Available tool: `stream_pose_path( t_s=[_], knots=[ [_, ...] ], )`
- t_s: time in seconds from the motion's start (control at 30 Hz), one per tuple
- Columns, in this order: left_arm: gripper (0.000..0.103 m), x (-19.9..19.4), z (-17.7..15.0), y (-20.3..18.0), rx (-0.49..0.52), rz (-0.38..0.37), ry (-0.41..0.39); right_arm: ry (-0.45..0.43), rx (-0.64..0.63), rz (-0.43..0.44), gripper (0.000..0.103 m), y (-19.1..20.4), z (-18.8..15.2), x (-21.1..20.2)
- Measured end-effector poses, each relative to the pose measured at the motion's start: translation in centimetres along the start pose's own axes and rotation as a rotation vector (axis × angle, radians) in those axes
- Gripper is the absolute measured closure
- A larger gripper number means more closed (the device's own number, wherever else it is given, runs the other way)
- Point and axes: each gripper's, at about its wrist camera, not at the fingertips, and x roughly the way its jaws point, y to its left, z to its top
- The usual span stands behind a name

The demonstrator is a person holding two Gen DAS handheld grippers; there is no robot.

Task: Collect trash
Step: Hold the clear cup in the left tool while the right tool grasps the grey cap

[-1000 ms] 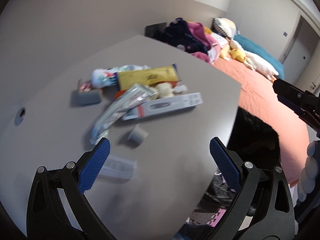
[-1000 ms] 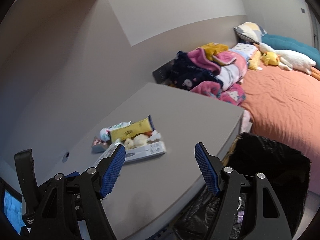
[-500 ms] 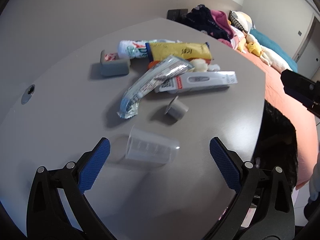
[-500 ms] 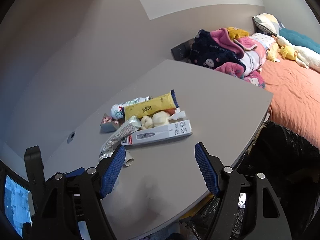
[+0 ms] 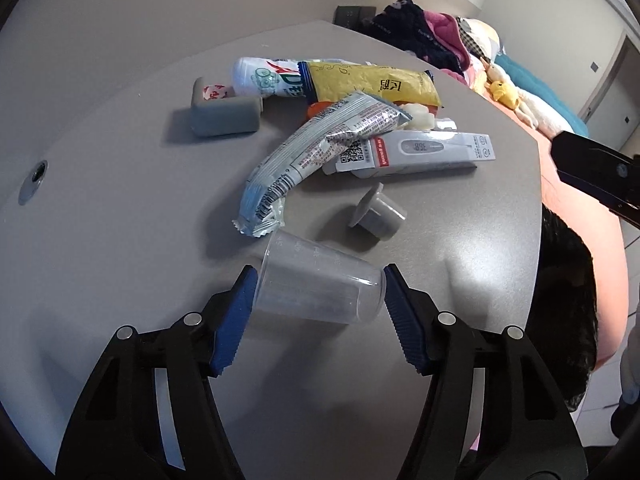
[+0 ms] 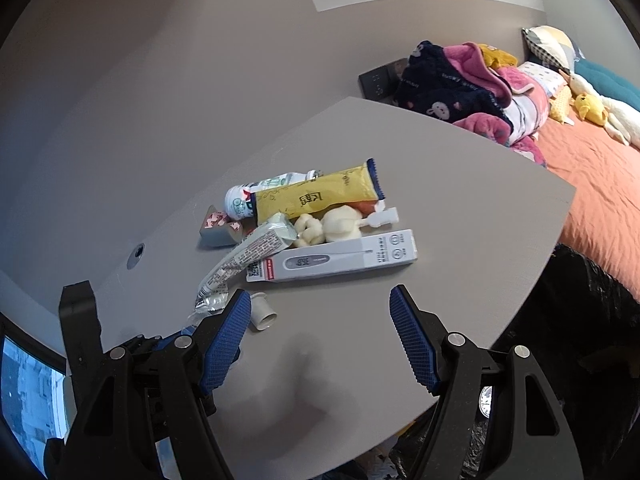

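A clear plastic measuring cup (image 5: 316, 286) lies on its side on the grey table (image 5: 120, 240). My left gripper (image 5: 318, 306) has closed around it, both blue pads touching its ends. Beyond it lie a small grey cap (image 5: 378, 214), a silver wrapper (image 5: 316, 152), a thermometer box (image 5: 416, 152), a yellow packet (image 5: 372, 84) and a white bottle (image 5: 268, 76). My right gripper (image 6: 320, 332) is open and empty above the table's near edge, short of the thermometer box (image 6: 336, 258) and the cap (image 6: 262, 316).
A black trash bag (image 6: 576, 320) hangs open off the table's right edge, also in the left wrist view (image 5: 568, 292). A grey foam block (image 5: 222, 116) lies left of the pile. A bed with orange sheet (image 6: 600, 184) and piled clothes (image 6: 460, 92) stands behind.
My left gripper moved forward and down onto the clear cup and its jaws closed from wide open to touching it. My right gripper came closer to the table and stayed open.
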Motion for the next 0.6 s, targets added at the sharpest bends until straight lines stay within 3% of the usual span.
stream_pose_path(
  t_s=[0.6],
  knots=[
    [0.041, -2.8, -0.8, 5.5, -0.097, 0.064, -0.031, 0.131, -0.089, 0.048, 0.034, 4.6, -1.6, 6.6]
  ],
)
